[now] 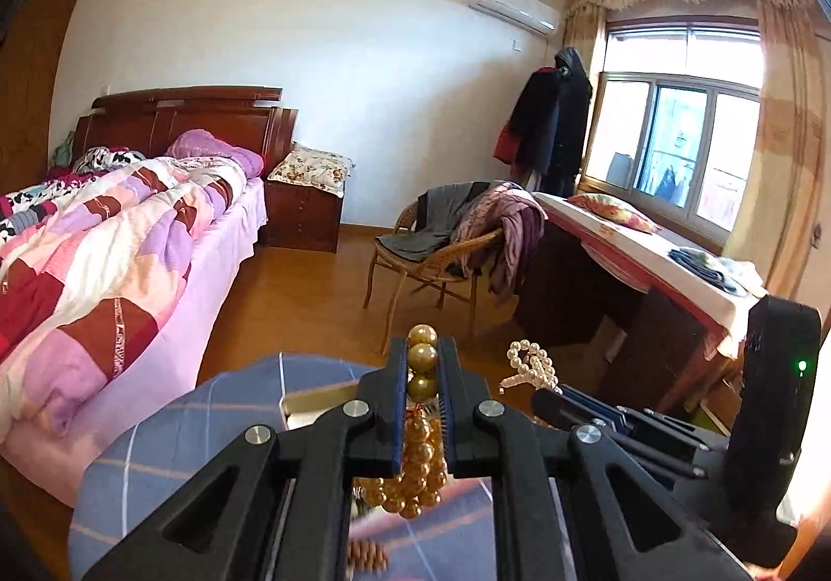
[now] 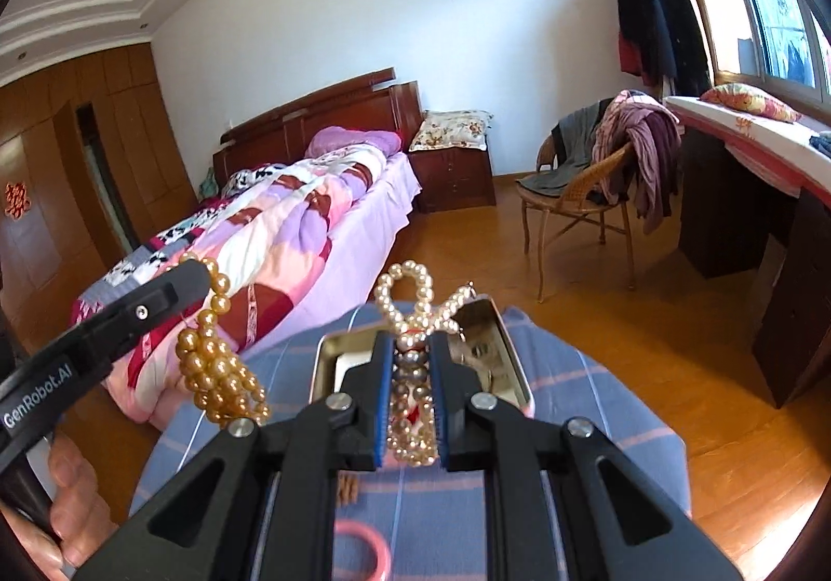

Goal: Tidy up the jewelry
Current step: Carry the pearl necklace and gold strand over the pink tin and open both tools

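Observation:
My left gripper (image 1: 422,362) is shut on a string of gold beads (image 1: 421,456), which hangs in a bunch below the jaws; it also shows in the right wrist view (image 2: 220,373), held up at the left. My right gripper (image 2: 411,368) is shut on a string of white pearls (image 2: 410,300), whose loops stick out past the tips; the pearls also show in the left wrist view (image 1: 530,365). Both are held above a small table with a blue checked cloth (image 2: 571,383). An open metal tin (image 2: 511,352) lies on the cloth right under the right gripper.
A pink ring (image 2: 363,552) and a small brown beaded piece (image 2: 347,487) lie on the cloth near me. A bed (image 2: 291,227) stands to the left, a wicker chair (image 2: 576,196) with clothes and a desk (image 2: 753,196) to the right.

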Tool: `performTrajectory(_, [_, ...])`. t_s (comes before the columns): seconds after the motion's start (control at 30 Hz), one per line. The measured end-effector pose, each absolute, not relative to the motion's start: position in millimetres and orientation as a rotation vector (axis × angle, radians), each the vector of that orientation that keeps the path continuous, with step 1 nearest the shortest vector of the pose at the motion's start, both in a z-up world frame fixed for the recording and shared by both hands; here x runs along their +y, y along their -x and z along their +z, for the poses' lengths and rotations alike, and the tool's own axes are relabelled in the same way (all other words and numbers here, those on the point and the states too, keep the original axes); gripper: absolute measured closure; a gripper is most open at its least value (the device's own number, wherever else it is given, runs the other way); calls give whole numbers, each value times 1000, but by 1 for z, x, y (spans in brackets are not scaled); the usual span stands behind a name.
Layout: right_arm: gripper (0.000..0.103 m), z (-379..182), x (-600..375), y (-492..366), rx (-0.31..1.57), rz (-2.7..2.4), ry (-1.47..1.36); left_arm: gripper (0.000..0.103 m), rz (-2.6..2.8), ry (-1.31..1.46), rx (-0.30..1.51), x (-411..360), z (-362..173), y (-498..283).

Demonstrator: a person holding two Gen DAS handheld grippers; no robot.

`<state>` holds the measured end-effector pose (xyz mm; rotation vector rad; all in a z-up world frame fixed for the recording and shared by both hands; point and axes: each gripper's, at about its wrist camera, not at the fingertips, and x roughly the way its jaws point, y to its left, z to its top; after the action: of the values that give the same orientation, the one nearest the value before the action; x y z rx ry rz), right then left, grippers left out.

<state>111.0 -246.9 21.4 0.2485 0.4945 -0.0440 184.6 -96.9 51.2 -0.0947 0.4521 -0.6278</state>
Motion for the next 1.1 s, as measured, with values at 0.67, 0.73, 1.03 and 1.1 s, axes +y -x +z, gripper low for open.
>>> performTrajectory(0.67, [86, -68, -280, -216, 699, -72, -267, 93, -466, -51, 722, -152, -55, -273])
performTrajectory(0.73, [80, -70, -281, -219, 705, -63, -279, 93, -448, -67, 739, -155, -58, -277])
performTrajectory(1.03, [35, -39, -289, -179, 599, -63, -345, 24, -374, -108, 722, -146, -42, -257])
performTrajectory(1.1, [34, -32, -285, -169, 583, -70, -341, 24, -362, -125, 710, -143, -36, -247])
